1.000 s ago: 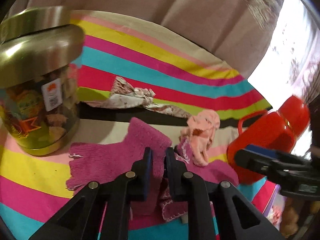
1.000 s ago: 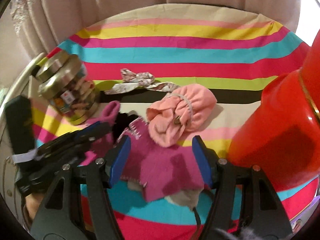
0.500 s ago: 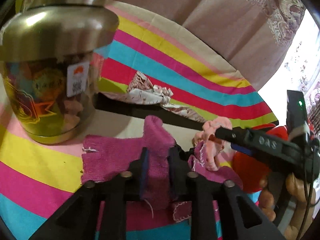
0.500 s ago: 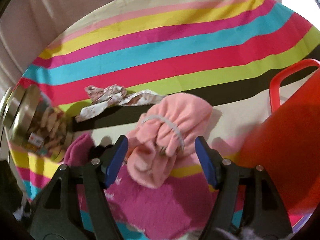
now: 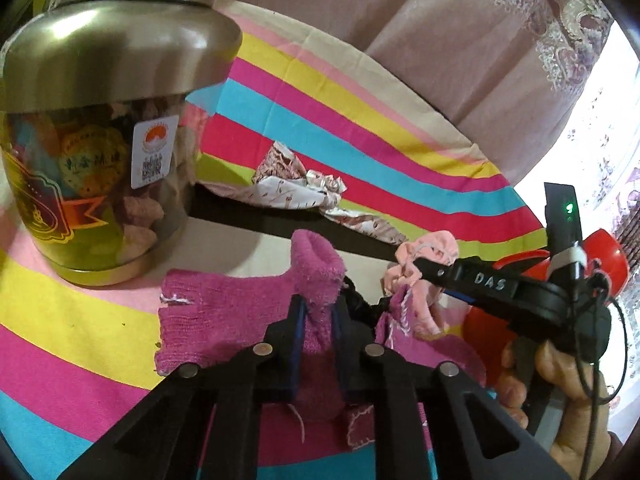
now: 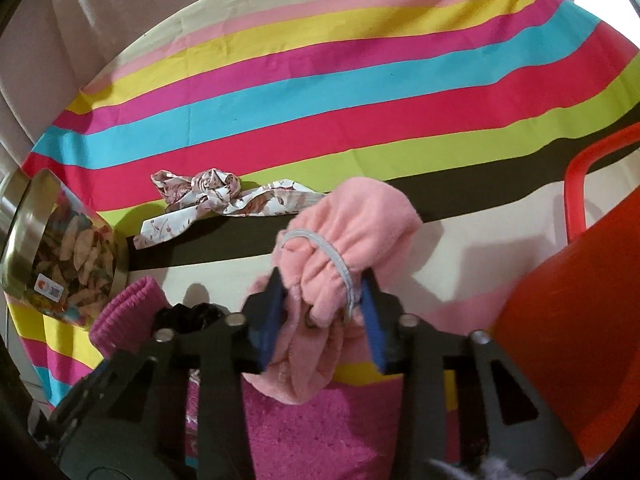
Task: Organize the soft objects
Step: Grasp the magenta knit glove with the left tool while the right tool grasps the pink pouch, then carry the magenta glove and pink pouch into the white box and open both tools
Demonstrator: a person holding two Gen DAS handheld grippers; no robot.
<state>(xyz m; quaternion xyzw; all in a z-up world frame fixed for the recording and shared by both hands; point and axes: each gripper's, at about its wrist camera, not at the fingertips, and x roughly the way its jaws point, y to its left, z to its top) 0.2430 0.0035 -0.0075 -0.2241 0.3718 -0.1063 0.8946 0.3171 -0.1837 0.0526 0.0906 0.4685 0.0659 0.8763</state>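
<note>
You had both grippers working at the pile of soft items on the striped tablecloth [image 6: 320, 92], beside the gold-lidded snack jar [image 5: 100, 160]. Your left gripper [image 5: 318, 320] was closing, its jaws pinching a raised fold of the magenta knit glove [image 5: 224, 312], which lay flat just to the right of the jar. Your right gripper [image 6: 322, 304] was also closing, with the gathered neck of the pink fleece pouch [image 6: 352, 232] between its blue pads [image 6: 266, 320]; the pads appeared to press the fleece just below the white elastic band [image 6: 336, 256]. The pouch sat farther right of the jar than the glove, overlapping a second magenta knit piece [image 6: 320, 420] and next to the red plastic jug [image 6: 580, 320]. A patterned fabric tie [image 6: 216, 196] lay behind the pile, apart from both grippers. To do this step well, you needed to finish each squeeze before lifting, because thin knit and fleece likely slip from a partial pinch. You should have raised the pouch straight up so the glove beneath did not drag, and kept your right hand [image 5: 560, 392] clear of the jug.
</note>
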